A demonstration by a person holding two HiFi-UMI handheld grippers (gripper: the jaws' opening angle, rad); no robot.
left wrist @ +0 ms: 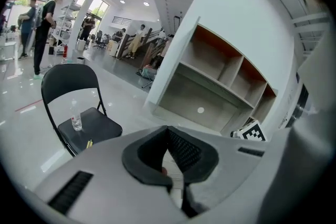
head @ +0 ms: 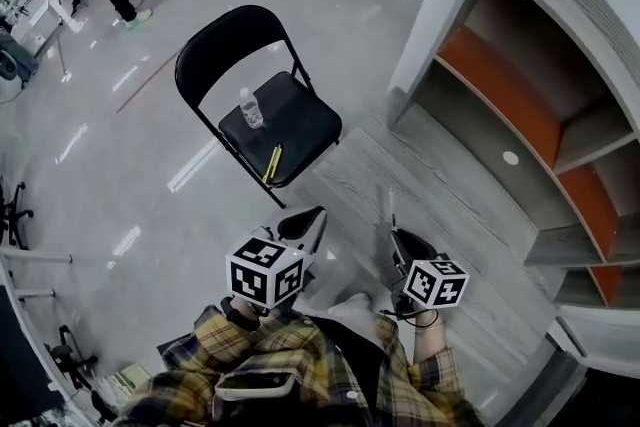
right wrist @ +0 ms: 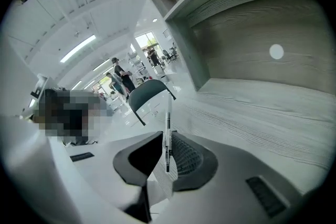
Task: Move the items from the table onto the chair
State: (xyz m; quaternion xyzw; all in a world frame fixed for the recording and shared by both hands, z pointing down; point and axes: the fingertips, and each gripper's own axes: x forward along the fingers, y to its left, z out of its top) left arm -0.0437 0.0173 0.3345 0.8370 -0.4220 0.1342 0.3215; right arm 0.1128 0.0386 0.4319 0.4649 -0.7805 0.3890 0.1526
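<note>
Nearest, the right gripper (right wrist: 167, 140) pinches a thin pen (right wrist: 167, 115) upright between its jaws. The left gripper (left wrist: 169, 136) is drawn narrow, holding nothing. Farther off to the left, the black chair (head: 225, 40) has a water bottle (head: 250, 107) and a yellow pencil (head: 272, 163) on its seat.
</note>
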